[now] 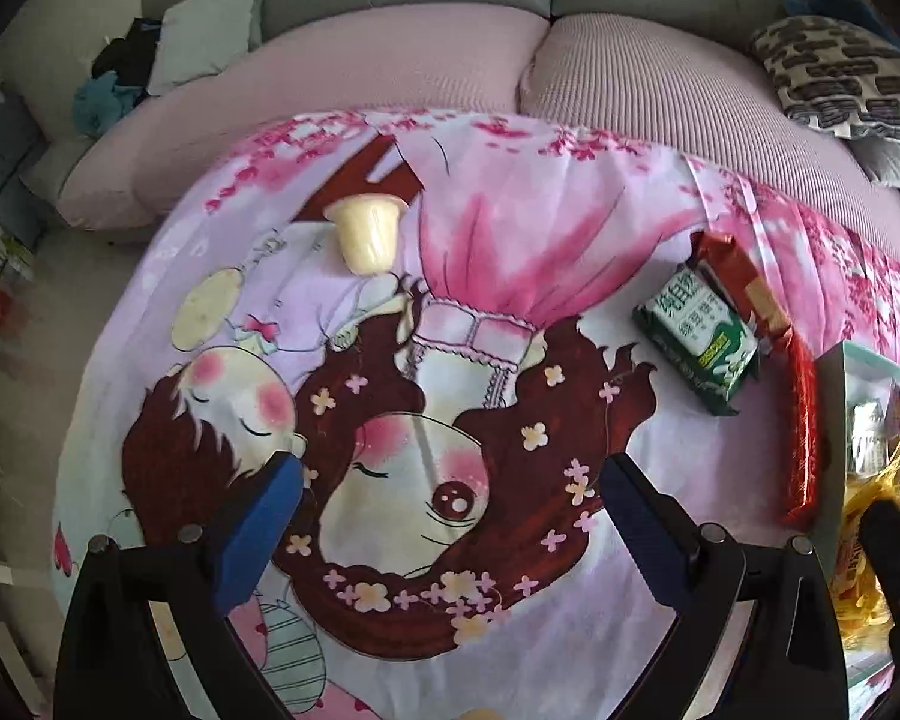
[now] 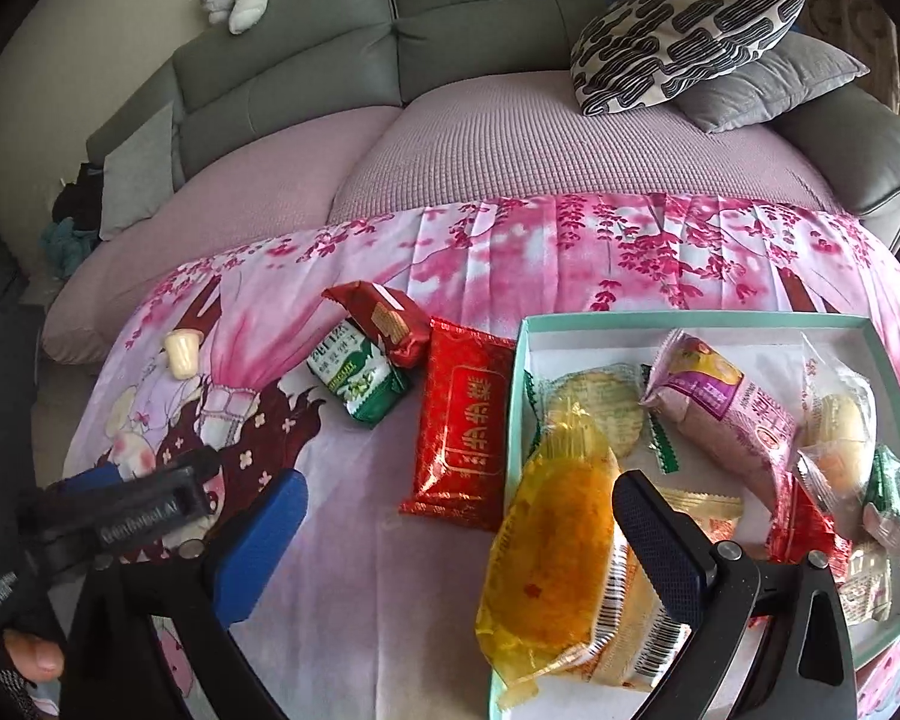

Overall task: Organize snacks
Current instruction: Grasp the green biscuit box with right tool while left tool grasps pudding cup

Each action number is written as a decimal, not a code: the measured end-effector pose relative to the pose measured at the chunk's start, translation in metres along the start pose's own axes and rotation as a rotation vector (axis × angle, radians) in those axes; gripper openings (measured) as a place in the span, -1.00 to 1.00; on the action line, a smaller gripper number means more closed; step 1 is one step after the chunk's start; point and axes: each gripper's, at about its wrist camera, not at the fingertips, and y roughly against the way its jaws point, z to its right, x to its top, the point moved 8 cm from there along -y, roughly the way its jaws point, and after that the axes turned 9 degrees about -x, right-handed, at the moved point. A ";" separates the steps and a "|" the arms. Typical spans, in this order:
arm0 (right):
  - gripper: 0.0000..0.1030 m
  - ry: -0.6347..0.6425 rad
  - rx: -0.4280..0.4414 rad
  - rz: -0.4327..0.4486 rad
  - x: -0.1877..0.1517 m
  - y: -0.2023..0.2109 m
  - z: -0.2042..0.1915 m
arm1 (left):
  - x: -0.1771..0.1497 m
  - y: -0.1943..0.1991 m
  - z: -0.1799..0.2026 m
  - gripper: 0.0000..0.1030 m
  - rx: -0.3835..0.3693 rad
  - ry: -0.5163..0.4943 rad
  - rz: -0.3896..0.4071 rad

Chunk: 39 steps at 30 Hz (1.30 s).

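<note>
Right now both of our tongs hang with their jaws apart and nothing between them: the left tongs [image 1: 450, 516] hover over the middle of the printed cloth [image 1: 510, 240] on the bench, and the right tongs [image 2: 459, 531] sit over the near left corner of the teal box [image 2: 690, 319], one blue pad just above the big yellow packet [image 2: 558, 552] that lies tilted across the box's near rim.

We judge the job a good half done. Inside the box we count the yellow packet, a round cracker pack [image 2: 597, 408], a purple packet [image 2: 720, 402], a clear-wrapped pale bun [image 2: 840, 420] and a few small red and green wrappers at the right edge; their exact number we cannot tell.

Four snacks wait on the cloth: one flat red packet [image 2: 459, 426] just beside the box's left wall, one green biscuit pack [image 2: 360, 378], one dark red wafer pack [image 2: 384, 318] touching it, and one jelly cup [image 2: 183, 353] lying well apart to the left.
</note>
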 end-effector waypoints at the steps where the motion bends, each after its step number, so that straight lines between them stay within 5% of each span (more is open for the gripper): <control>1: 0.99 -0.001 0.006 0.001 0.002 -0.001 -0.002 | -0.001 -0.004 -0.001 0.92 -0.019 0.013 -0.013; 19: 0.26 0.251 0.052 -0.064 0.027 -0.043 -0.077 | 0.036 -0.022 -0.044 0.92 -0.111 0.070 -0.011; 24: 0.23 0.328 0.046 -0.086 0.032 -0.062 -0.098 | 0.053 -0.037 -0.052 0.92 -0.210 0.083 -0.051; 33: 0.21 0.395 0.052 -0.130 0.039 -0.088 -0.109 | 0.099 -0.048 -0.066 0.90 -0.167 0.007 -0.020; 36: 0.21 0.405 0.053 -0.131 0.041 -0.091 -0.111 | 0.108 -0.053 -0.069 0.78 -0.174 0.011 -0.011; 39: 0.21 0.417 0.045 -0.141 0.039 -0.095 -0.113 | 0.114 -0.059 -0.064 0.36 -0.183 -0.001 -0.012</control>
